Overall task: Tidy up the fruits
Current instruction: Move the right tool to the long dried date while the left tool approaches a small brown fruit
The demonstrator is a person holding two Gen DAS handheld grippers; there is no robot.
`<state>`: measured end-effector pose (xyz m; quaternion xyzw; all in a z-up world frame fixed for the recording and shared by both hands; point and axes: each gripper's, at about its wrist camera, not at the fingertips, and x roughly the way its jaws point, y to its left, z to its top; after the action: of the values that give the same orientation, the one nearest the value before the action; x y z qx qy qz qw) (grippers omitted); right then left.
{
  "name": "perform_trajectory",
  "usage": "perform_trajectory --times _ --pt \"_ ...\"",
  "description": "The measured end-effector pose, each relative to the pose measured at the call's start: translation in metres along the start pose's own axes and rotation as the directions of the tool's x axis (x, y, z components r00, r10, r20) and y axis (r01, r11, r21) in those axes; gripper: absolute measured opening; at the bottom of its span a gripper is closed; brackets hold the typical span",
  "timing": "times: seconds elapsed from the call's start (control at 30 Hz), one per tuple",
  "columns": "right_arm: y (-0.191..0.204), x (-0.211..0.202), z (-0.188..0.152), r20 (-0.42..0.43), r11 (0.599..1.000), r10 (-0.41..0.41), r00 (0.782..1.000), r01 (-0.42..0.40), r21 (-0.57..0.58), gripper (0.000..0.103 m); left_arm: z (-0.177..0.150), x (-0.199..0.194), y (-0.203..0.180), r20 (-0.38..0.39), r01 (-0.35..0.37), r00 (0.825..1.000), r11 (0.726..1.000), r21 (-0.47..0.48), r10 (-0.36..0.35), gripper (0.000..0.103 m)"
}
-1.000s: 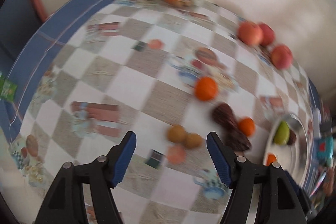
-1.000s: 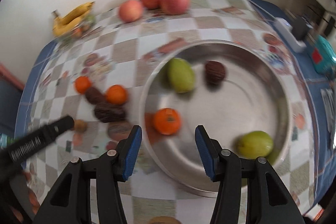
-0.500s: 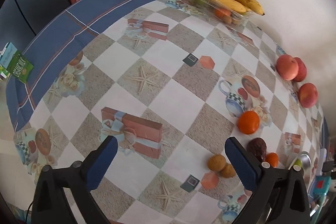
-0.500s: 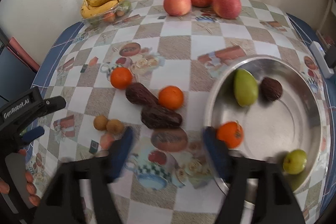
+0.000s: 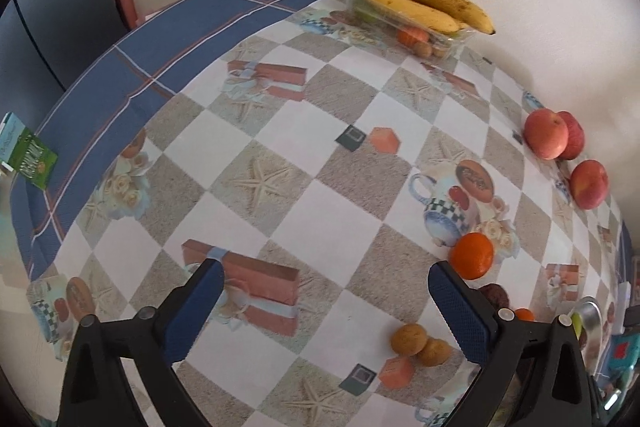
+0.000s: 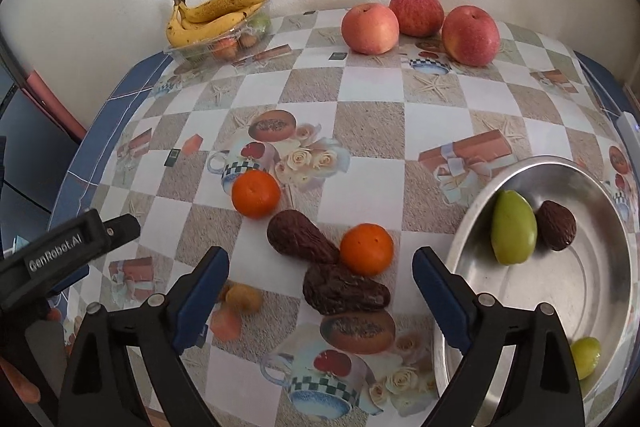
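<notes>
Hovering wide apart and empty, the right tongs (image 6: 320,283) frame a dark fruit (image 6: 346,289) near the bowl (image 6: 560,171), while the left tongs (image 5: 324,301) gape above the tabletop (image 5: 320,187).

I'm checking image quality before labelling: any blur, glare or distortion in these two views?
Left wrist view: sharp, strong fisheye bending of the tablecloth, dark corner vignette. Right wrist view: also sharp, soft shadows behind the apples, mild sheen on the metal bowl.
</notes>
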<state>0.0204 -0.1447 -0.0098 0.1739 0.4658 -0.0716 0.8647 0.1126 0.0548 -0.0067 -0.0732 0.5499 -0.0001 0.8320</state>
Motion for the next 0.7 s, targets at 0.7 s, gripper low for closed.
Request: perform_trajectory --times 0.7 --pt "-0.012 -0.007 -0.003 -0.003 0.999 0.041 0.999 -0.041 0.034 0.083 -0.022 0.012 -0.028 -0.14 0.216 0.968 0.976 0.037 -0.209 0.086"
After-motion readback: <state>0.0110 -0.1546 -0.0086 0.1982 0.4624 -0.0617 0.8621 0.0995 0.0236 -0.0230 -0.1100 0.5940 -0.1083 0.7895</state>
